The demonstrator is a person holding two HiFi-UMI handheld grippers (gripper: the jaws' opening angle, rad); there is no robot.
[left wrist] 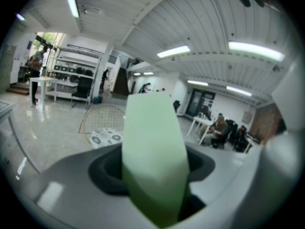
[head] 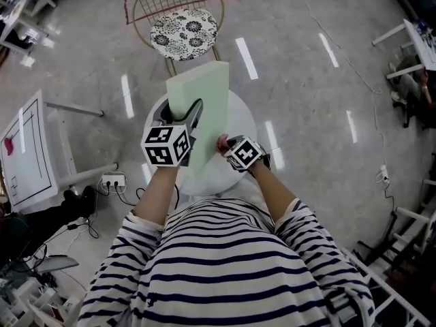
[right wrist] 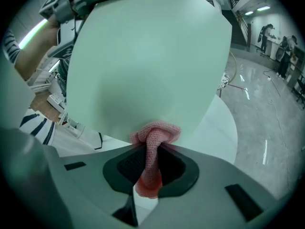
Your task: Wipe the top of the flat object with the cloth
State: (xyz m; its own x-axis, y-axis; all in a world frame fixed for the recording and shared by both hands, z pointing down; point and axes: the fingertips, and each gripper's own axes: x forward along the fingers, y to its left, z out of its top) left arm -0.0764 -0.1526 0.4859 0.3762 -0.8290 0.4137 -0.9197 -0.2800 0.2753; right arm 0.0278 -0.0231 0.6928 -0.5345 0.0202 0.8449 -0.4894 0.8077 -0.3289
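Observation:
A pale green flat board (head: 202, 107) stands tilted over a small round white table (head: 238, 118). My left gripper (head: 193, 118) is shut on the board's left edge; in the left gripper view the green board (left wrist: 153, 161) fills the gap between the jaws. My right gripper (head: 225, 144) is shut on a pink cloth (head: 222, 142) at the board's lower right. In the right gripper view the pink cloth (right wrist: 151, 149) is bunched between the jaws and presses against the face of the board (right wrist: 147, 56).
A wire chair with a black-and-white patterned cushion (head: 184, 33) stands just beyond the table. A white desk (head: 27, 152) is at the left, with a power strip (head: 113, 180) and cables on the glossy floor. People sit at tables (left wrist: 221, 128) in the background.

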